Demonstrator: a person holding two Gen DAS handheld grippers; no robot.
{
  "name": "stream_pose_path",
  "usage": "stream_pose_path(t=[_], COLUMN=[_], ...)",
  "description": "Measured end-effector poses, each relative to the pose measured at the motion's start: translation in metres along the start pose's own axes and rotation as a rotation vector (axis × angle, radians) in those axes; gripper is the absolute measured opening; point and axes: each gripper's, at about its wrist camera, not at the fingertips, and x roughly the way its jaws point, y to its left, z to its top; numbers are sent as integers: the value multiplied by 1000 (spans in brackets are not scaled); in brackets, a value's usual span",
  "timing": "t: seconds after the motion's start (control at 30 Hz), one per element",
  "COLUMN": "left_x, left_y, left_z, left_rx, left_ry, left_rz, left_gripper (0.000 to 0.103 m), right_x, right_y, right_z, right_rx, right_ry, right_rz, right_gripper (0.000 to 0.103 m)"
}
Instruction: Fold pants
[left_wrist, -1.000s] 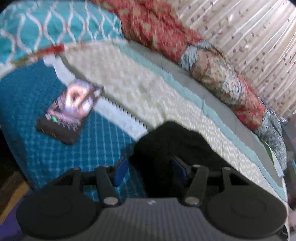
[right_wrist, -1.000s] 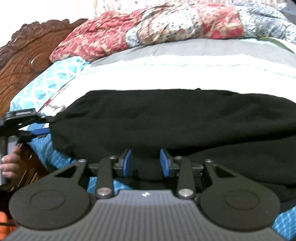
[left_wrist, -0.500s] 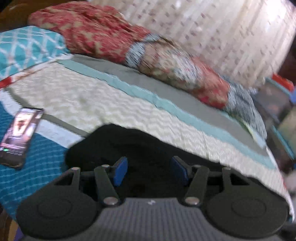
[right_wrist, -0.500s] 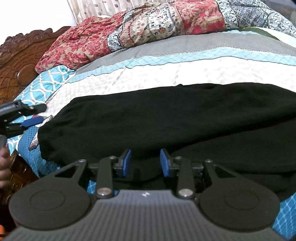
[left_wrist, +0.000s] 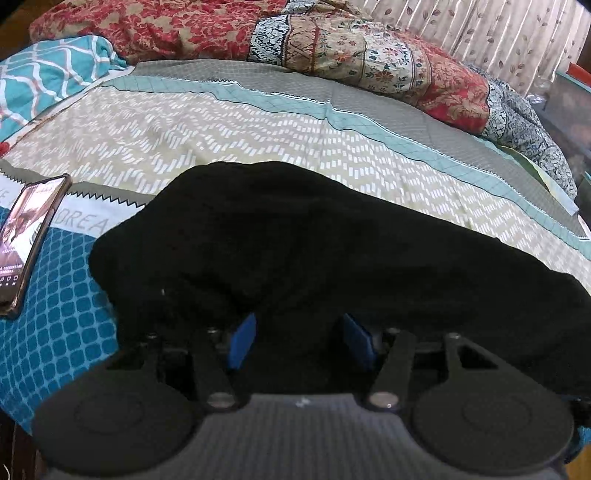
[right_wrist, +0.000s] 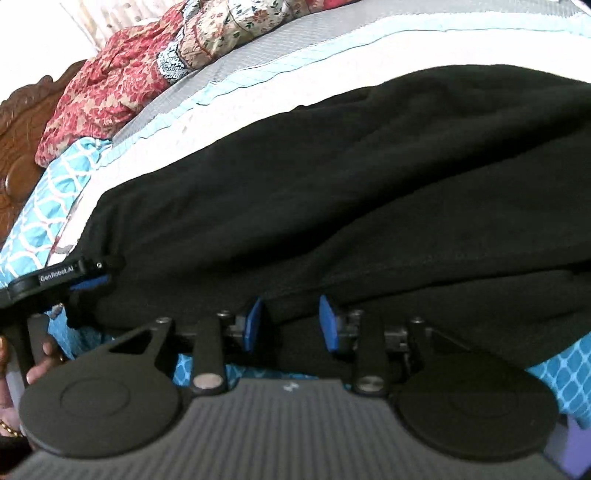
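Observation:
Black pants (left_wrist: 332, 240) lie lengthwise across the bed, with a folded layer along the near side (right_wrist: 424, 314). My left gripper (left_wrist: 299, 339) hangs low over the near edge by the left end of the pants. Its blue pads stand apart, their inner faces bare, with black cloth lying in the gap. In the right wrist view that left gripper (right_wrist: 85, 277) touches the left end of the pants, with a hand (right_wrist: 40, 362) on its handle. My right gripper (right_wrist: 291, 325) is open over the near edge farther right, and the cloth's edge drapes between its pads.
A phone (left_wrist: 26, 236) with a lit screen lies on the blue checked bedspread (left_wrist: 55, 332) left of the pants. A red patterned quilt (left_wrist: 332, 48) is bunched along the far side. A teal pillow (left_wrist: 48, 74) and a carved wooden headboard (right_wrist: 14, 147) are at the left.
The left gripper moved right and down along the pants; the phone slid to the picture's left edge. The right gripper rolled and sank a little. Both gaps stayed the same width.

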Motion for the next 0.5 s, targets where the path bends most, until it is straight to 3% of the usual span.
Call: stream_pose_path(t=[0.5], left_x=[-1], left_y=[1], left_z=[1], left_rx=[-9], left_ry=[0], left_rz=[-12], left_gripper=[54], right_x=[1], right_y=[1], right_z=[4], right_rx=[-13], right_ry=[3], right_rz=[-8], right_gripper=[38])
